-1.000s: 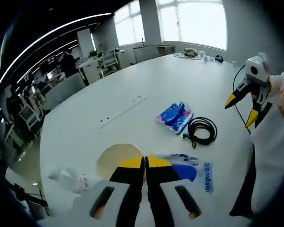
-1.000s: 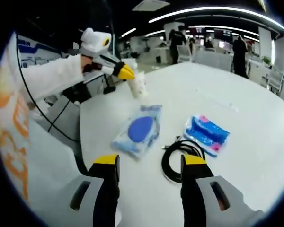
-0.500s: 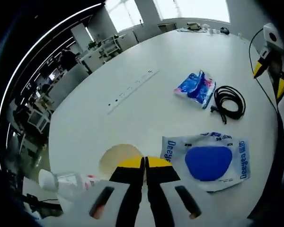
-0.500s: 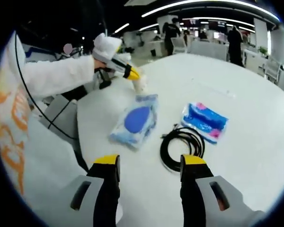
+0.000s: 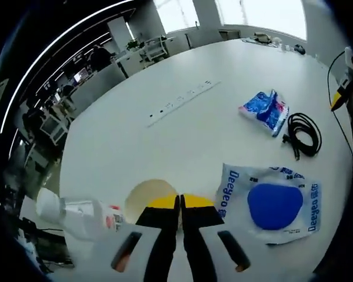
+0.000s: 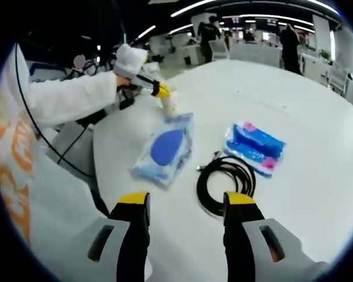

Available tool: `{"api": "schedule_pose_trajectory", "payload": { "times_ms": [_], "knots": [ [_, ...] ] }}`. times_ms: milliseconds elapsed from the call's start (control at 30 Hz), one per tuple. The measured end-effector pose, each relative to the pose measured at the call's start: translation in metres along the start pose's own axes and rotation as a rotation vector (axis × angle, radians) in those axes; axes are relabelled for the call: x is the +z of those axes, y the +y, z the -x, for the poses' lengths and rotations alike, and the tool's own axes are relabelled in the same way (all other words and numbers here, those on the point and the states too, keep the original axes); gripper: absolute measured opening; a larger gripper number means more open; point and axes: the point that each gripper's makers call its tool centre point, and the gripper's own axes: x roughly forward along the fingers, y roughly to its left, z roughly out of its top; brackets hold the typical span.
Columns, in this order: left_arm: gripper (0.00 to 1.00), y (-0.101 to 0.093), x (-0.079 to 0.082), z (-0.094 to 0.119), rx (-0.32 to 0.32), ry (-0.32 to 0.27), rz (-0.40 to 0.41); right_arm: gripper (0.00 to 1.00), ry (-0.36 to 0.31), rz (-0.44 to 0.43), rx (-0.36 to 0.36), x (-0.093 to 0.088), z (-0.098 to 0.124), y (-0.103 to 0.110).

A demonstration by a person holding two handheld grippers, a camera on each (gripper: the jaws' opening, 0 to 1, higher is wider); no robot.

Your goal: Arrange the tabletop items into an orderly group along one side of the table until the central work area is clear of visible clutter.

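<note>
In the left gripper view, my left gripper is pinched tight on a round cup at the bottom. The big white table holds a bottle lower left, a blue pouch, a cable and a blue packet.

In the right gripper view, my right gripper is wide open and holds nothing. Desks and people are at the top.

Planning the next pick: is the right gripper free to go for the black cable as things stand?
Probably yes: the right gripper is open, and the black cable lies just ahead of its jaws on bare table, nothing between.
</note>
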Motion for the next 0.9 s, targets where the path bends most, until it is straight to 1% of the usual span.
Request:
{"api": "schedule_pose_trajectory", "payload": {
  "times_ms": [133, 167, 333, 433, 500, 533, 567, 633, 700, 733, 833, 867, 900],
  "knots": [
    [0.0, -0.001, -0.004, -0.003, -0.003, -0.008, 0.039, 0.48, 0.007, 0.013, 0.019, 0.002, -0.004, 0.004],
    [0.0, 0.0, -0.002, -0.003, -0.002, -0.023, 0.052, 0.48, 0.008, 0.014, 0.021, 0.002, -0.004, 0.004],
    [0.0, 0.0, 0.0, -0.004, 0.003, -0.035, 0.096, 0.48, 0.01, 0.015, 0.024, 0.003, -0.005, 0.002],
    [0.0, 0.001, -0.002, -0.003, 0.015, -0.03, 0.111, 0.48, 0.012, 0.015, 0.022, 0.002, -0.004, 0.0],
    [0.0, 0.001, -0.002, -0.003, 0.015, -0.031, 0.14, 0.48, 0.011, 0.013, 0.02, 0.001, -0.003, 0.0],
    [0.02, 0.001, -0.003, -0.003, 0.014, -0.023, 0.154, 0.48, 0.009, 0.011, 0.021, 0.001, -0.002, 0.0],
    [0.07, 0.002, -0.004, -0.002, 0.018, -0.019, 0.164, 0.48, 0.007, 0.008, 0.021, 0.001, -0.001, 0.0],
    [0.2, 0.006, -0.001, 0.002, 0.046, -0.032, 0.17, 0.48, 0.005, 0.007, 0.019, 0.0, 0.0, 0.001],
    [0.25, 0.007, 0.003, 0.007, 0.061, -0.05, 0.172, 0.49, 0.002, 0.0, 0.017, -0.002, 0.001, 0.002],
    [0.3, 0.007, 0.008, 0.012, 0.07, -0.077, 0.179, 0.49, 0.0, -0.002, 0.017, -0.002, 0.001, 0.002],
    [0.42, 0.007, 0.014, 0.022, 0.081, -0.11, 0.191, 0.49, -0.002, -0.004, 0.019, -0.004, 0.001, 0.004],
    [0.44, 0.005, 0.015, 0.026, 0.08, -0.114, 0.197, 0.49, -0.002, -0.003, 0.023, -0.004, 0.0, 0.005],
    [0.46, 0.004, 0.013, 0.028, 0.078, -0.104, 0.211, 0.5, -0.002, -0.003, 0.026, -0.004, 0.0, 0.007]
  ]
}}
